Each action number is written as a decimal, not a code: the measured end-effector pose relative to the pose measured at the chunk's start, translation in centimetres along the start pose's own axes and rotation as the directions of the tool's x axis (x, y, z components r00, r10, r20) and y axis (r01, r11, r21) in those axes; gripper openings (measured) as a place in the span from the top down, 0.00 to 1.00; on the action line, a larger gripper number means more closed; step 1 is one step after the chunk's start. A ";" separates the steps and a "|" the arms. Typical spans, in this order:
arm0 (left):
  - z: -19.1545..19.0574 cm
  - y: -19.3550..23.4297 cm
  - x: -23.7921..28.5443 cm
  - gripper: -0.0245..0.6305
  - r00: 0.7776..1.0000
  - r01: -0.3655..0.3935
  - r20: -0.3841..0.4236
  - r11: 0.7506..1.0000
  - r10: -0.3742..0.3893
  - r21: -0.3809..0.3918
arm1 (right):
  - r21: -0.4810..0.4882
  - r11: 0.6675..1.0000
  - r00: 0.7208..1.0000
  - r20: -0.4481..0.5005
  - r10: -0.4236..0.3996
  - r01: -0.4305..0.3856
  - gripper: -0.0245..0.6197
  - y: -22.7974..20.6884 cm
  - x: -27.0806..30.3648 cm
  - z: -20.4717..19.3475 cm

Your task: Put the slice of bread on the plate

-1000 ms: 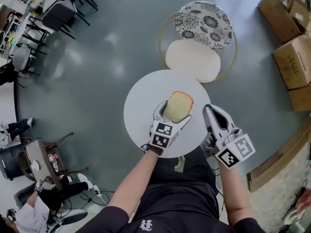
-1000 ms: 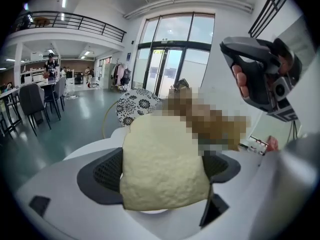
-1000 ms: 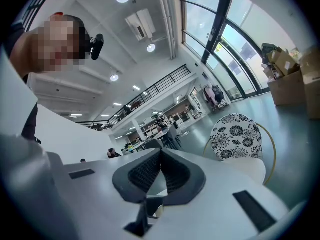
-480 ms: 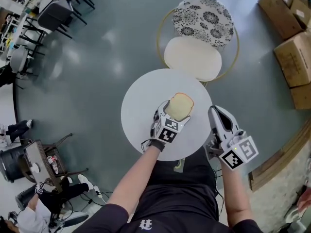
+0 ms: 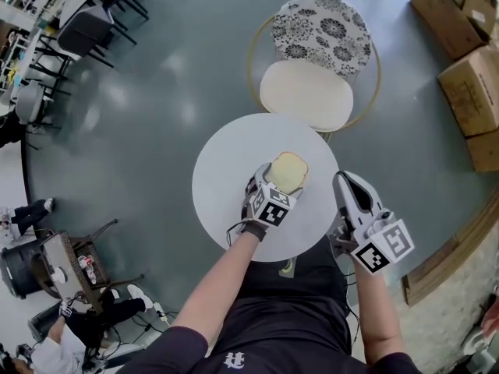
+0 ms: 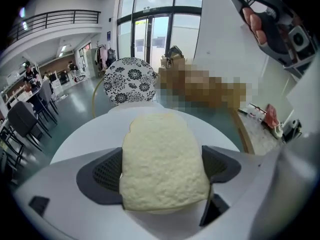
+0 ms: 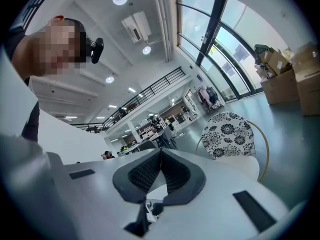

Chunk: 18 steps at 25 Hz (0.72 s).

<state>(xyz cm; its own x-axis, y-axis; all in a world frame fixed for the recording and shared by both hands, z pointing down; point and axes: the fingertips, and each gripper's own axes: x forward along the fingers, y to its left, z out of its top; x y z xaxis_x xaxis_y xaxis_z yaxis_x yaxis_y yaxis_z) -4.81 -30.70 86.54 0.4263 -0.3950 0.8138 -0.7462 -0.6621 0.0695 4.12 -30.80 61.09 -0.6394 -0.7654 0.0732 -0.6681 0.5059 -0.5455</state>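
Observation:
A pale slice of bread (image 5: pixel 287 171) with a tan crust is held flat between the jaws of my left gripper (image 5: pixel 281 184), over the middle of a white round table top (image 5: pixel 226 170). In the left gripper view the slice (image 6: pixel 162 159) fills the gap of the left gripper (image 6: pixel 162 174), whose dark pads (image 6: pixel 107 171) press on its sides. I cannot tell whether the bread touches the surface. My right gripper (image 5: pixel 347 181) hovers at the table's right edge. Seen in its own view, the right gripper (image 7: pixel 160 159) is shut and holds nothing. I see no separate plate.
Just beyond the table stands a chair (image 5: pixel 312 53) with a cream seat, a black-and-white patterned back and a gold frame. Cardboard boxes (image 5: pixel 468 76) line the right side of the grey floor. Dark chairs and a seated person are far off at the left.
The left gripper with the bread has sunk lower toward the table top, so the slice looks smaller. The right gripper has barely shifted.

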 end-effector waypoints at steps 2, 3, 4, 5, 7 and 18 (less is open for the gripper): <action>-0.2 0.1 0.3 0.21 1.000 -0.007 -0.018 1.000 0.007 0.014 | 0.000 1.000 1.000 0.004 -0.002 0.002 0.95 0.0 -0.1 0.1; -0.3 0.2 0.3 0.21 1.000 -0.013 -0.023 1.000 0.013 0.019 | 0.000 1.000 1.000 0.005 -0.003 0.003 0.95 0.0 -0.2 0.2; -0.4 0.3 0.4 0.21 0.999 -0.020 -0.025 1.000 0.020 0.021 | 0.001 1.000 1.000 0.005 -0.003 0.003 0.95 0.0 -0.2 0.2; -0.4 0.4 0.5 0.21 0.999 -0.026 -0.025 0.999 0.026 0.021 | 0.001 1.000 1.000 0.004 -0.004 0.004 0.95 -0.1 -0.3 0.2; -0.6 0.4 0.7 0.21 0.999 -0.032 -0.027 0.999 0.032 0.018 | 0.001 1.000 1.000 0.002 -0.006 0.006 0.95 -0.1 -0.6 0.2; -1.3 0.0 1.4 0.20 1.000 -0.025 -0.018 0.999 0.026 0.022 | 0.013 1.000 1.000 0.007 -0.019 0.018 0.95 -0.5 -2.0 1.1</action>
<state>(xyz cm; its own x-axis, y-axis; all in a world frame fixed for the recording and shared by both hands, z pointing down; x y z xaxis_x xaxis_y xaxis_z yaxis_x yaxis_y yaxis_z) -4.89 -30.48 88.43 0.3975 -0.4000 0.8258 -0.7454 -0.6656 0.0364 6.19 -29.98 60.28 -0.6243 -0.7773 0.0777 -0.6750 0.4867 -0.5546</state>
